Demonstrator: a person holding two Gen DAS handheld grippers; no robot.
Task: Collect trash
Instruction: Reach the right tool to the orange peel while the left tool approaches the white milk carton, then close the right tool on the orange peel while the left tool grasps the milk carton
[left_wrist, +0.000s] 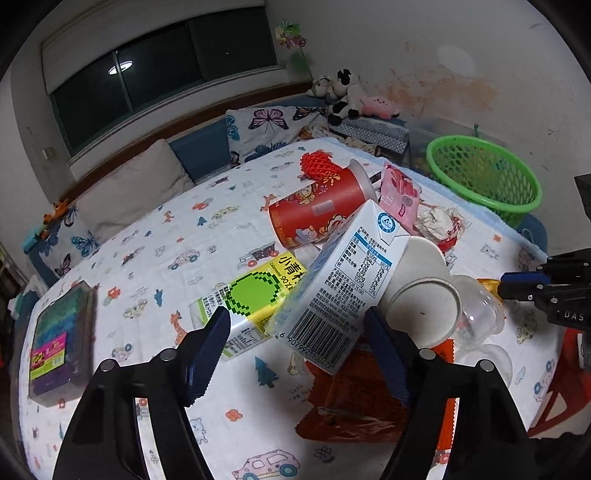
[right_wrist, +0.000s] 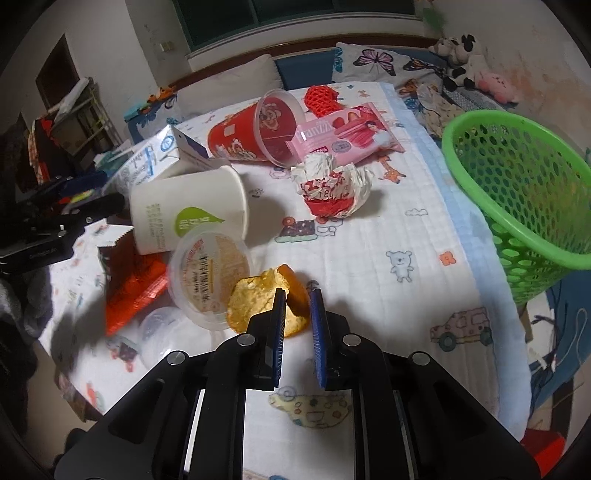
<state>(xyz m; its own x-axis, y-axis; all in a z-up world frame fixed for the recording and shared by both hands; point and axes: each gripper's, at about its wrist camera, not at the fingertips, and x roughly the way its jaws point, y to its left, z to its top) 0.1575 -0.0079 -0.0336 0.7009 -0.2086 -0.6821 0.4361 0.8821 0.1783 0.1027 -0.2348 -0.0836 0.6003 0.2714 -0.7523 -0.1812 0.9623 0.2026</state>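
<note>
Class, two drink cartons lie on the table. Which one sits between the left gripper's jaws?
The blue-and-white milk carton with the barcode, tilted between the left gripper jaws. The yellow-green carton lies flat beside it.

Plush cow (left_wrist: 343, 94), butterfly pillow (left_wrist: 266, 127), dark window (left_wrist: 162, 74), printed bedsheet (left_wrist: 155, 236)

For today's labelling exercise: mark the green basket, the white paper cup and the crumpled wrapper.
green basket (right_wrist: 476, 155), right wrist view, on its near rim.
white paper cup (right_wrist: 184, 206), right wrist view, on its side wall.
crumpled wrapper (right_wrist: 328, 188), right wrist view, on its middle.
</note>
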